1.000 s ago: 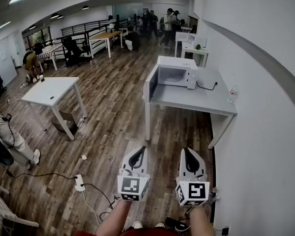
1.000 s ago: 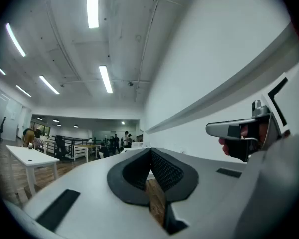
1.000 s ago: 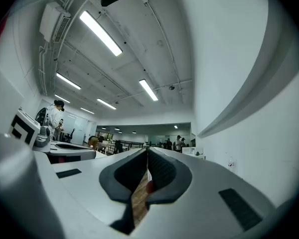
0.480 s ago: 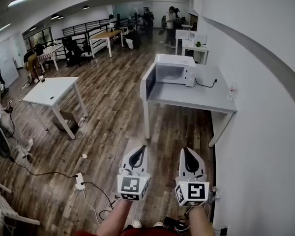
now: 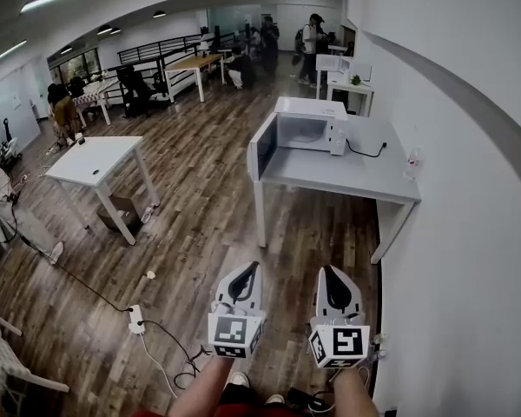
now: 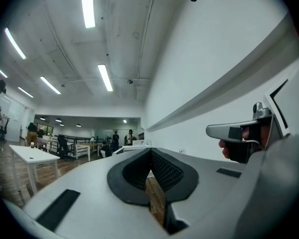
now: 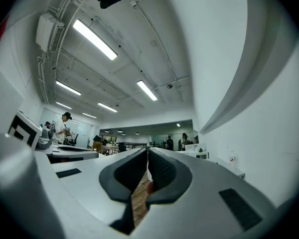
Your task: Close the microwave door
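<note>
Where: microwave [image 5: 311,127] on the far counter [image 5: 365,179], door [image 5: 265,148] open to the left | Grippers: left gripper [image 5: 253,267] and right gripper [image 5: 327,270] both closed, holding nothing | Change: the person has stepped a little closer | Means: door still far away, more walking needed

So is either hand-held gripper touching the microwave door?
Apart. The head view shows the left hand-held gripper and right hand-held gripper far short of the open microwave door, with wooden floor between.
</note>
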A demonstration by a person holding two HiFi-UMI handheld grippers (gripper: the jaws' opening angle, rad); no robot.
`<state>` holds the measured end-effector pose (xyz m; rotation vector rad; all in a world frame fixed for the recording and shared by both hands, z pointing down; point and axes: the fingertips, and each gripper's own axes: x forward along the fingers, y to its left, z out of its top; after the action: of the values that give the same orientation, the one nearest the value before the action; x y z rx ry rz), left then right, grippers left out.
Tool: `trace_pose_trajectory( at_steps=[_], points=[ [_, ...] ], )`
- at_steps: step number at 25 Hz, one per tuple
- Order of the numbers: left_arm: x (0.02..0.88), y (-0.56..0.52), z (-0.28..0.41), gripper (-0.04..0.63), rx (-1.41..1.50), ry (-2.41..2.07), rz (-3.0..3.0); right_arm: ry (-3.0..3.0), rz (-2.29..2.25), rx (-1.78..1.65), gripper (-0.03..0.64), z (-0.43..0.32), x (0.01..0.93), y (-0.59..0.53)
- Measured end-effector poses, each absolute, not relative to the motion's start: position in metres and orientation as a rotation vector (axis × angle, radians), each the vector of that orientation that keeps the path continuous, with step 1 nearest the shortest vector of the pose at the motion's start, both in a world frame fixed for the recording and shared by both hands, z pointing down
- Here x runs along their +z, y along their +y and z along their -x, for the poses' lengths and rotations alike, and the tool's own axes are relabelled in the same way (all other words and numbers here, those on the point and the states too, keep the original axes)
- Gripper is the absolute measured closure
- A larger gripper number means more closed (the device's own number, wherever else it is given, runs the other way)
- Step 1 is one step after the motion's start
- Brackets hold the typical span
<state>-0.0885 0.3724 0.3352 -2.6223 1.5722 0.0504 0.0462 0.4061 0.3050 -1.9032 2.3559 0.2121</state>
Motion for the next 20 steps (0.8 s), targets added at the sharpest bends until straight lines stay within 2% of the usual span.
trace_pose_trajectory(
  at_steps=[20],
  points=[
    [0.339, 0.235, 0.123, 0.569, 0.116, 1.54, 2.649, 2.368, 1.948, 0.245, 0.584, -0.009, 0.311, 0.272]
  ],
)
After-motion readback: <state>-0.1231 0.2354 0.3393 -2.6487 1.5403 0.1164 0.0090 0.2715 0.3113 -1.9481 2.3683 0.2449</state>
